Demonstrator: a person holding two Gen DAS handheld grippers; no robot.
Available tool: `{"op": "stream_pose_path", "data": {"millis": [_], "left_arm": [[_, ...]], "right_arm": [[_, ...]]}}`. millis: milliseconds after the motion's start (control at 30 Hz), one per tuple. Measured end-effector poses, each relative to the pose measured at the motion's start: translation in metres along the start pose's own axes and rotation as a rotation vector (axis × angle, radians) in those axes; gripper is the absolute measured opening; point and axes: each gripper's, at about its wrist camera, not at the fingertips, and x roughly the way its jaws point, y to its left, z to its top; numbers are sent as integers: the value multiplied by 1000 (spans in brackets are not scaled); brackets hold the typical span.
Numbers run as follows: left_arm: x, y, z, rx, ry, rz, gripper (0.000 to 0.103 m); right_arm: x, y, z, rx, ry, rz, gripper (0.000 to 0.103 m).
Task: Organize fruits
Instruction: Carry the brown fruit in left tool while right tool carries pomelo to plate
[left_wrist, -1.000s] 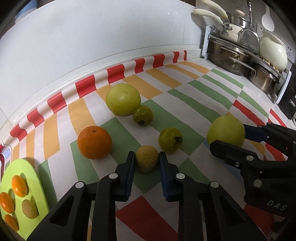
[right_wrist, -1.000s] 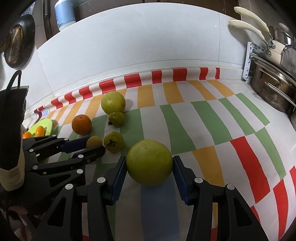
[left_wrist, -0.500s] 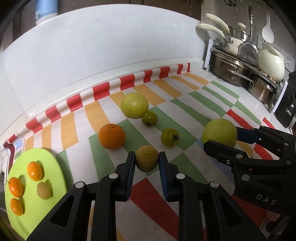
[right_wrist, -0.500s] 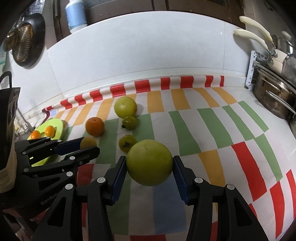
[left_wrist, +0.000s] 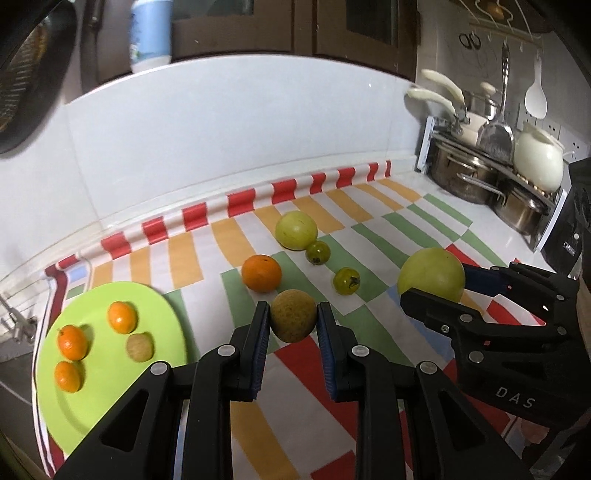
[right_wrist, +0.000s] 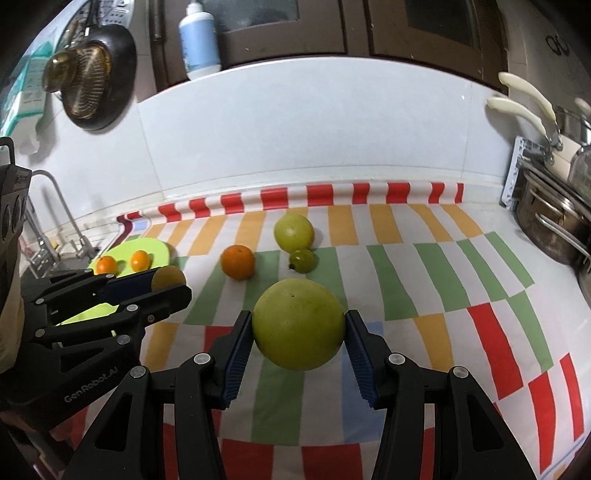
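while both grippers are holding fruit up above the striped cloth (left_wrist: 303, 387), the job is looking about half done. the left gripper (left_wrist: 291, 325) is squeezing a small brown fruit (left_wrist: 293, 320) tight between its blue pads. the right gripper (right_wrist: 298, 332) is gripping a big green fruit (right_wrist: 298, 324), with a pad pressing on each side.

the green plate (left_wrist: 92, 402) is sitting at the left edge of the cloth, near the sink side of the worktop. four fruits are already lying on it: three little orange ones (left_wrist: 72, 341) and one small brown one (left_wrist: 139, 346).

four more fruits are still waiting on the cloth, toward its back edge by the wall. they are an orange (left_wrist: 261, 273), a yellow-green fruit (left_wrist: 296, 229) and two small dark green ones (left_wrist: 317, 252), one touching the yellow-green fruit and one nearer the front.

i am guessing the small brown fruit is going to the plate next to its twin. where the big green fruit is going, i cannot tell.
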Motion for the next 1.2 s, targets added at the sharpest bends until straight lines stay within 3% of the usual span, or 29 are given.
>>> {"op": "stream_pose_path", "data": {"millis": [667, 1200], "left_arm": [[-74, 17, -30, -63, -67, 71, 26], [-120, 57, -57, -130, -94, 173, 26]], "right_arm": [[-49, 55, -6, -94, -53, 64, 51], [-55, 110, -8, -157, -58, 153, 51]]}}
